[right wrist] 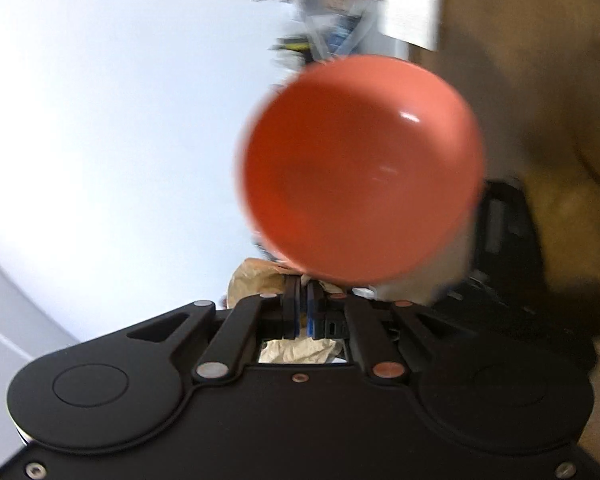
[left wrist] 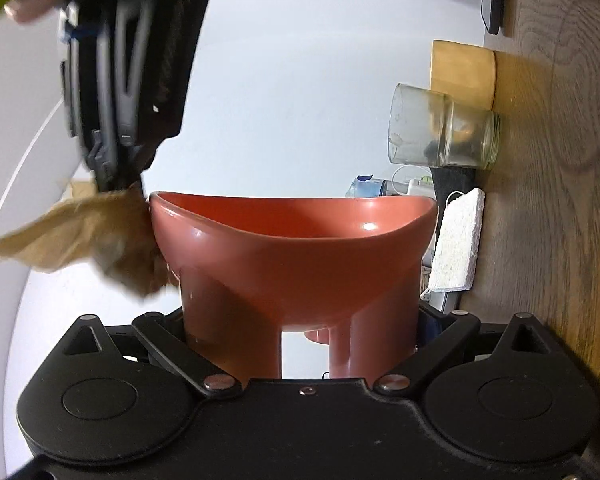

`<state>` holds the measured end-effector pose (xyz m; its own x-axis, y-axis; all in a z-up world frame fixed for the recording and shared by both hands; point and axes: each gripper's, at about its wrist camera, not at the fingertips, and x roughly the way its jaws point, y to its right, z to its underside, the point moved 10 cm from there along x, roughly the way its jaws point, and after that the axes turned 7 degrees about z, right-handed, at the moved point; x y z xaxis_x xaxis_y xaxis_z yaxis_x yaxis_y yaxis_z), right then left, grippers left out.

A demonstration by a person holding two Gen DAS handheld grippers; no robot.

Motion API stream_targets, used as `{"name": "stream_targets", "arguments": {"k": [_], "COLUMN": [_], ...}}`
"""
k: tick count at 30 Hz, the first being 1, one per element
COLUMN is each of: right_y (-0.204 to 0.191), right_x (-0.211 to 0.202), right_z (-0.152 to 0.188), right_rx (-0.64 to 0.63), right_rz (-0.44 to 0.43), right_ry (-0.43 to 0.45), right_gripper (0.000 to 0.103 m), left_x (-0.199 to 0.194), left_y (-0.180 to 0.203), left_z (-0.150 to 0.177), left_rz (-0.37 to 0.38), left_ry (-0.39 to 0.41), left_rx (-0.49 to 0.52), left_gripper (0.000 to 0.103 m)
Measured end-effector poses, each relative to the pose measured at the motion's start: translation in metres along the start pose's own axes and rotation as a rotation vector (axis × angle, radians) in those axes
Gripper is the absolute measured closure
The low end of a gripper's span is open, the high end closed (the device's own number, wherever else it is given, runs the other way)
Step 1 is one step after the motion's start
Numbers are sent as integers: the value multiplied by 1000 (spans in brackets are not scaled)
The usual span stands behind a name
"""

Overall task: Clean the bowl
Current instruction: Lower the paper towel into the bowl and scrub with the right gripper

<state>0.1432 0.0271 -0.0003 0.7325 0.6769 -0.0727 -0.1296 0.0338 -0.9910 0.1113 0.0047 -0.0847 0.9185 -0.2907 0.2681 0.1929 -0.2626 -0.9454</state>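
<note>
The bowl (left wrist: 296, 248) is glossy and smooth, catching highlights. The cloth (left wrist: 80, 236) looks soft, matt and creased. The jar (left wrist: 444, 132) is clear glass. The sponge (left wrist: 460, 240) is rough, and the tabletop (left wrist: 560, 160) is grained wood.

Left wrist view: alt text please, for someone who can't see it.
A red footed bowl is clamped by its legs in the left gripper. The right gripper, shut on a tan cloth, is at the bowl's outer rim. A glass jar and white sponge sit behind.
</note>
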Motion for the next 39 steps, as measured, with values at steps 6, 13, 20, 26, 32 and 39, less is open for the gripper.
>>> {"name": "stream_targets", "arguments": {"k": [6, 13, 20, 26, 32, 39], "right_y": [-16, -2, 52, 74, 104, 71], "right_x": [-10, -15, -26, -25, -21, -26], "right_z": [-44, -89, -109, -94, -50, -6], "right_rx": [-24, -9, 53, -19, -25, -107], "right_rz": [-42, 23, 155, 211, 264, 173], "right_ry": [131, 288, 355, 330, 181, 93], "right_gripper": [98, 97, 97, 97, 98, 97], "left_x": [2, 2, 3, 3, 5, 5], "left_y": [1, 1, 1, 1, 2, 2], "left_z": [-1, -1, -1, -1, -2, -2], "left_rz": [0, 0, 0, 0, 0, 0], "left_ry": [0, 0, 0, 0, 0, 0], "left_rx": [0, 0, 0, 0, 0, 0], "left_gripper": [7, 7, 7, 7, 7, 7]}}
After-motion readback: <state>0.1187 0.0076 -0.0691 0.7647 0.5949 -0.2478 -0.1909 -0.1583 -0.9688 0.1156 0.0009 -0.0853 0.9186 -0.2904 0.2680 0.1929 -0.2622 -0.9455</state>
